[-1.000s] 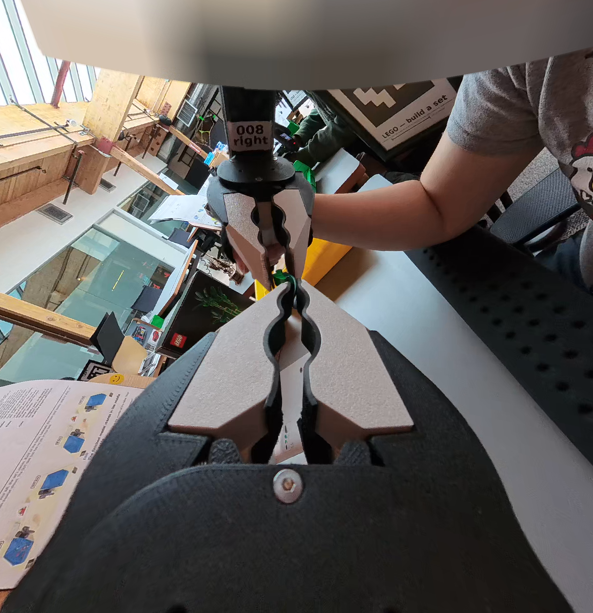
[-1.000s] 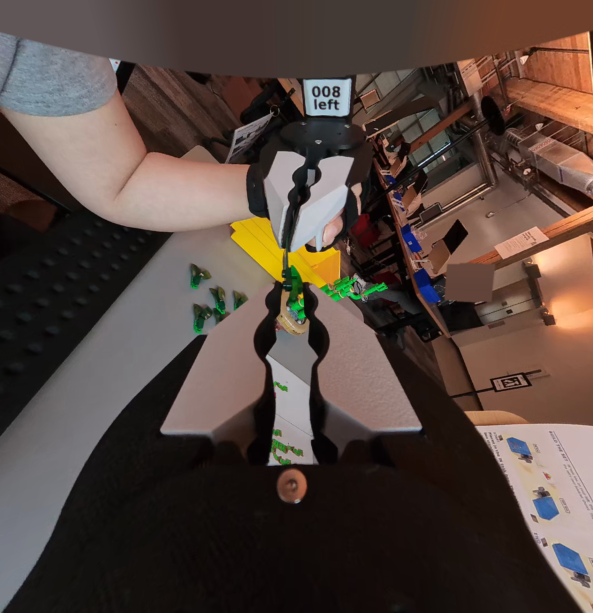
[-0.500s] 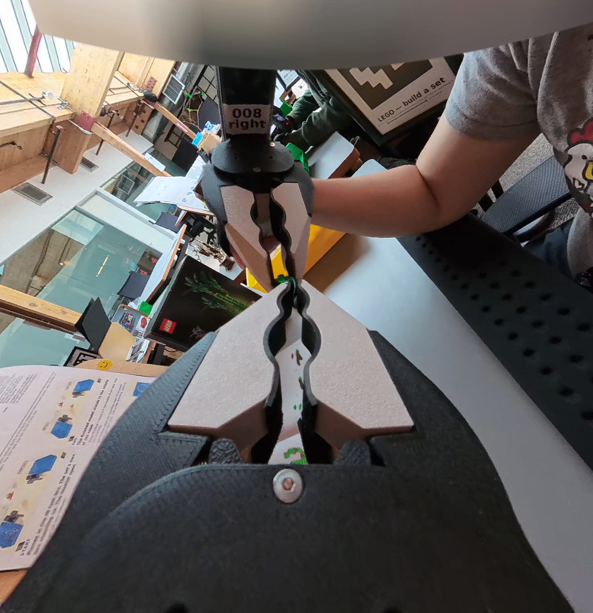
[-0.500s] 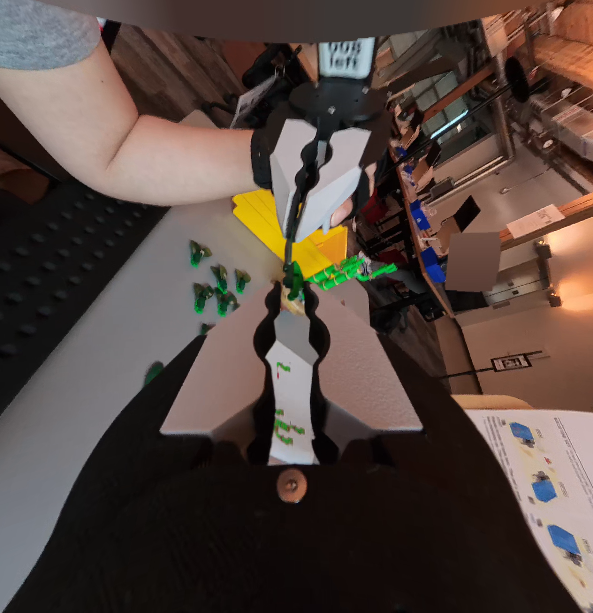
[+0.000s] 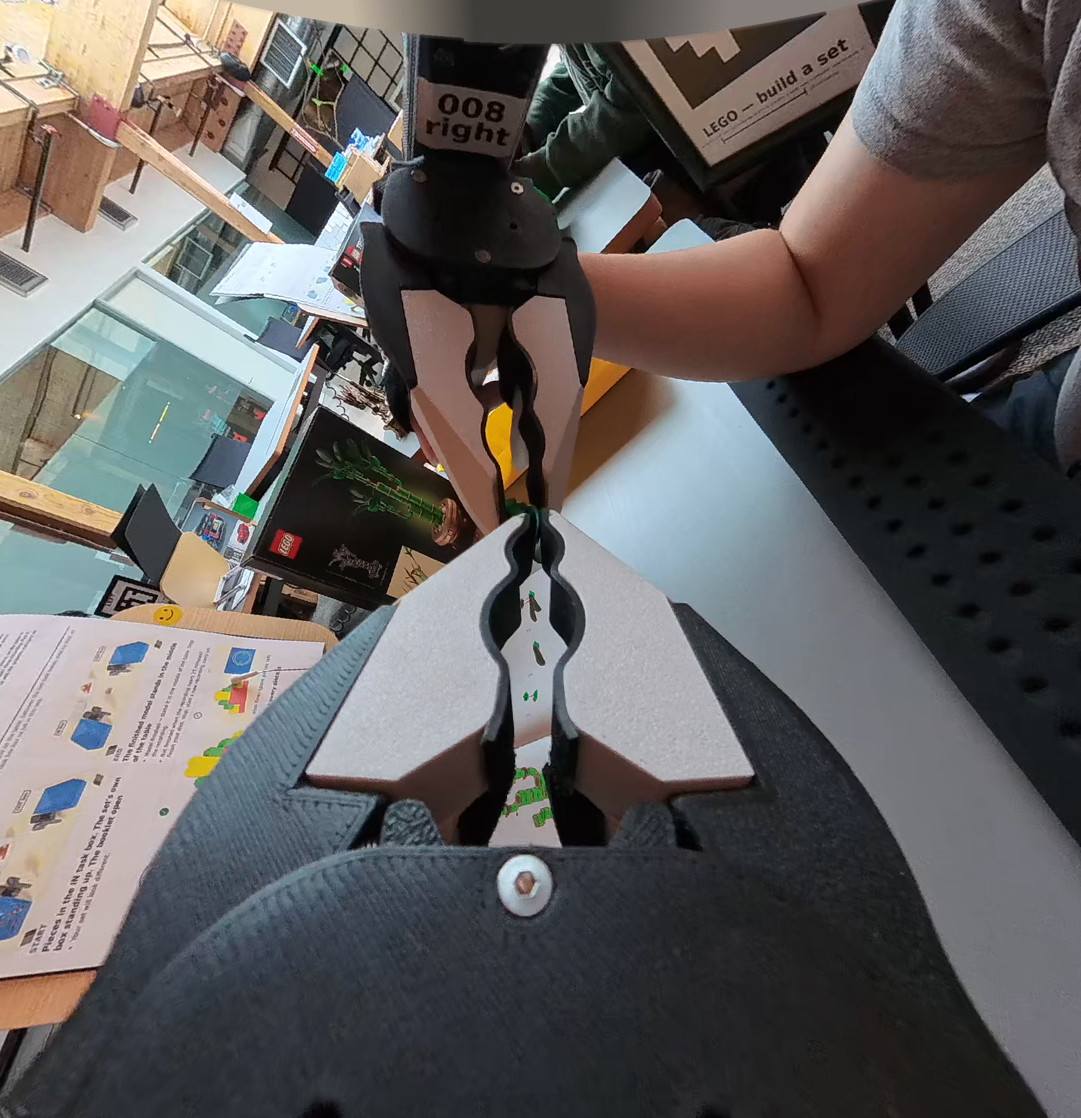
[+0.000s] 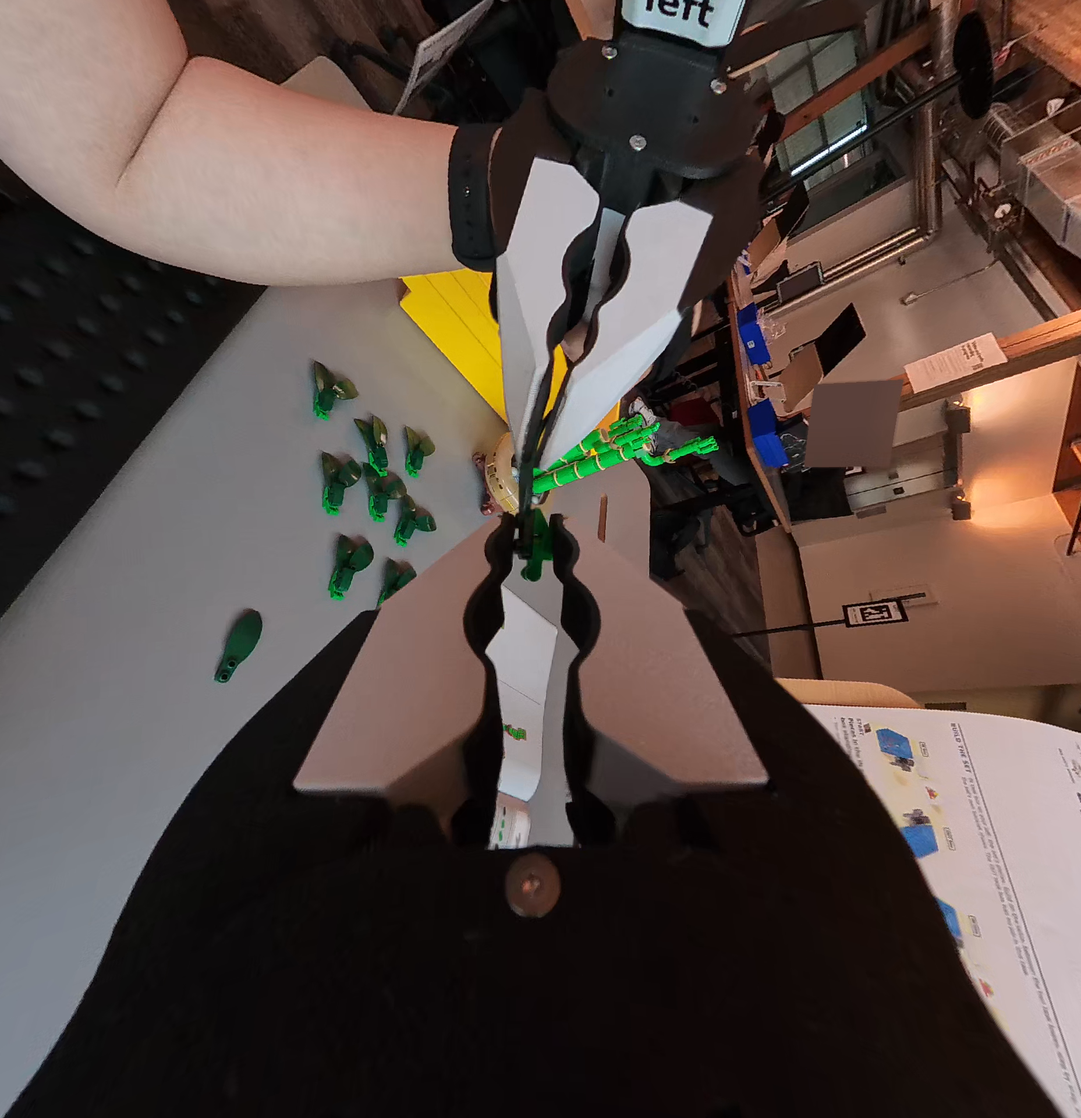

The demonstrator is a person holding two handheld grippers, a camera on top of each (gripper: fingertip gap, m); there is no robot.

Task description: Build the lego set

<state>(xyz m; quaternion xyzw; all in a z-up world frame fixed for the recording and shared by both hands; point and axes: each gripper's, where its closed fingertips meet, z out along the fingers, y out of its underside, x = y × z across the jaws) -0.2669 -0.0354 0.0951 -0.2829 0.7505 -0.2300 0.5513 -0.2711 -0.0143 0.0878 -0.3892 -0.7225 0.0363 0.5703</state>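
On the grey counter [image 6: 132,575] at the left of the right wrist view we saw a loose dark leaf [image 6: 238,644], then a cluster of green leaf pieces [image 6: 368,478]. At centre, our right gripper [image 6: 529,532] was clenched on a small green lego piece [image 6: 536,544], tip to tip with our left gripper [image 6: 535,478], whose jaws were pressed together on a thin dark part we could not identify. Just behind stood the bamboo model [image 6: 592,463]. The instruction sheet [image 6: 979,847] lay at the right.
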